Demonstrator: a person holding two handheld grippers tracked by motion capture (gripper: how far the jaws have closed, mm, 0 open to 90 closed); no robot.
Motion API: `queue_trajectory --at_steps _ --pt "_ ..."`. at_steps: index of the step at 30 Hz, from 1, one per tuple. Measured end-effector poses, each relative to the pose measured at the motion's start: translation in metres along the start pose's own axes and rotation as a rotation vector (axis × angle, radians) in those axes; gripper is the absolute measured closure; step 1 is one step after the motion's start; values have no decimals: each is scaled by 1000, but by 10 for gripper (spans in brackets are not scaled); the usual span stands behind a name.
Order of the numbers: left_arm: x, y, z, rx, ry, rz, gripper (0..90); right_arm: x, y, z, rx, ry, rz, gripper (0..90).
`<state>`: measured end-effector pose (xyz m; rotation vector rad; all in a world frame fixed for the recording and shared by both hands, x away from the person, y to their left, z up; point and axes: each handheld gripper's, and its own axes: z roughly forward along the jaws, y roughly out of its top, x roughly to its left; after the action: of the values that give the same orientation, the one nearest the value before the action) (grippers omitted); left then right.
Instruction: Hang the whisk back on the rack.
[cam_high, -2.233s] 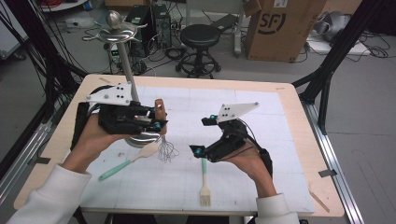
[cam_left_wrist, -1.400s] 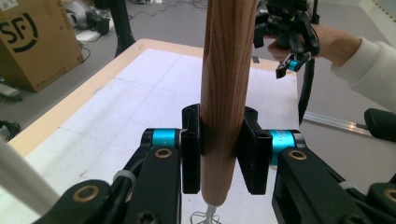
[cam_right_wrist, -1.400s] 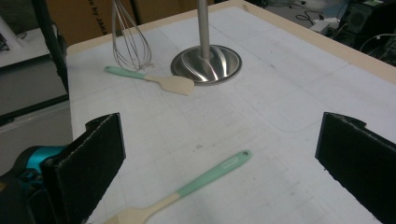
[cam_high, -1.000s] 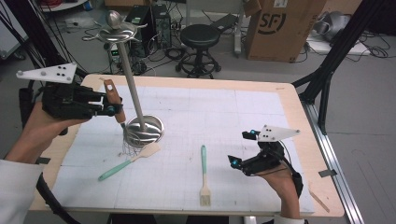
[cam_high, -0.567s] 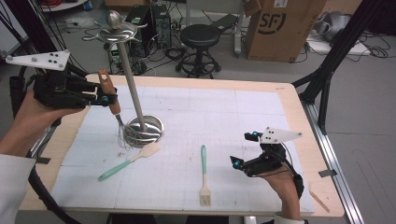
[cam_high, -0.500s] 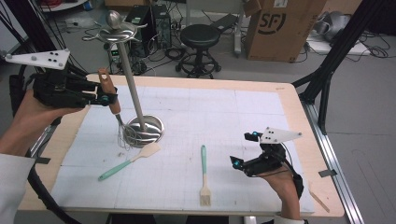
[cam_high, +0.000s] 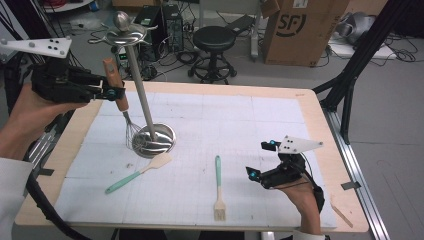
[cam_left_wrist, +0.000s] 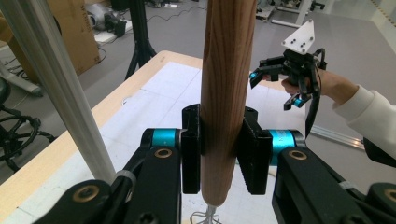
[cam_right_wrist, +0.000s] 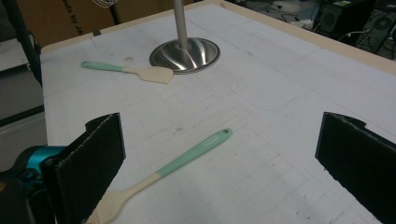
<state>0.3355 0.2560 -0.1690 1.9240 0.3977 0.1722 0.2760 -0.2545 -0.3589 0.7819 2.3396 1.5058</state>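
High view: L gripper (cam_high: 114, 93) clamps whisk (cam_high: 121, 107) by wooden handle, now lifted higher beside rack (cam_high: 141, 95) vs. 1 s ago; hanging likely next. R gripper (cam_high: 261, 162) jaws wide, idle near brush (cam_high: 218, 187).

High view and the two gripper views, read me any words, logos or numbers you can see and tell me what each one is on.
"SF": white letters in a dark badge on the cardboard box beyond the table.
Dark print on the cardboard at the top left of the right gripper view: too blurred and cut off to read.
The whisk, spatula and brush: no lettering visible.
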Motion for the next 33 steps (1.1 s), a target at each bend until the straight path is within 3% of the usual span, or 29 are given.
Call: queue_trajectory --at_steps 12,33 --pt "15 6 6 0 -4 -29 730 1 1 2 1 8 0 0" --pt "20 13 16 4 12 -46 730 1 0 2 -8 9 3 0"
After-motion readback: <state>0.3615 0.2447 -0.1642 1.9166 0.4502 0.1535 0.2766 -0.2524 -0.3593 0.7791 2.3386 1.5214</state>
